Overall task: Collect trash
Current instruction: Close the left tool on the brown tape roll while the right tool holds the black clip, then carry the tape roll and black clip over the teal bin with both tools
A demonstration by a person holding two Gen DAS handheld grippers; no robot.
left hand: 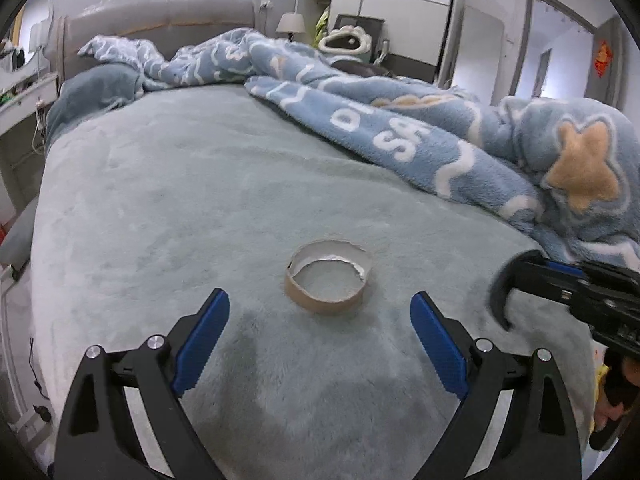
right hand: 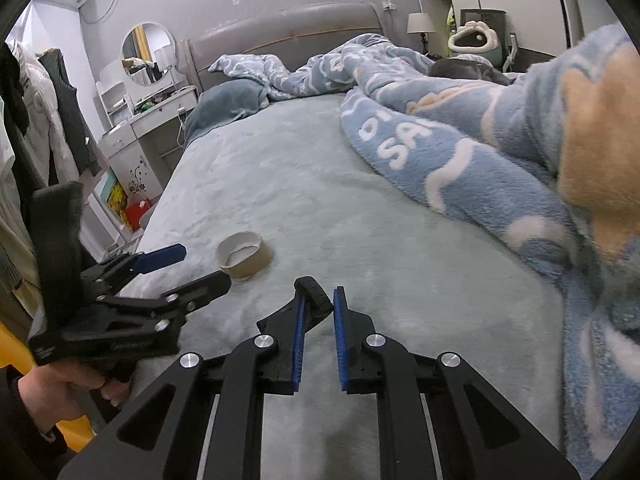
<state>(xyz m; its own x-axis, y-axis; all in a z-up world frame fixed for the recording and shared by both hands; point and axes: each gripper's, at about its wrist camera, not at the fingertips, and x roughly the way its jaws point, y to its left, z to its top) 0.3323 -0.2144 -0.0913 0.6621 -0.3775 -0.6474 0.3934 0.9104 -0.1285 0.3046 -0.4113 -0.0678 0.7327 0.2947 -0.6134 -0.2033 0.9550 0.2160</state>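
Note:
An empty cardboard tape core (left hand: 329, 277) lies flat on the grey-green bed cover (left hand: 180, 208). My left gripper (left hand: 320, 320) is open, its blue pads on either side just short of the ring, empty. In the right wrist view the ring (right hand: 244, 255) lies ahead left, with the left gripper (right hand: 192, 268) beside it. My right gripper (right hand: 320, 304) has its blue pads nearly together with a narrow gap and nothing between them. It hovers over the cover to the right of the ring and shows in the left wrist view (left hand: 504, 292) at the right.
A rumpled blue fleece blanket (left hand: 440, 136) covers the bed's right side, close to the right gripper. A pillow (left hand: 96, 88) and headboard (left hand: 160, 16) lie at the far end. A dressing table (right hand: 144, 120) stands left of the bed.

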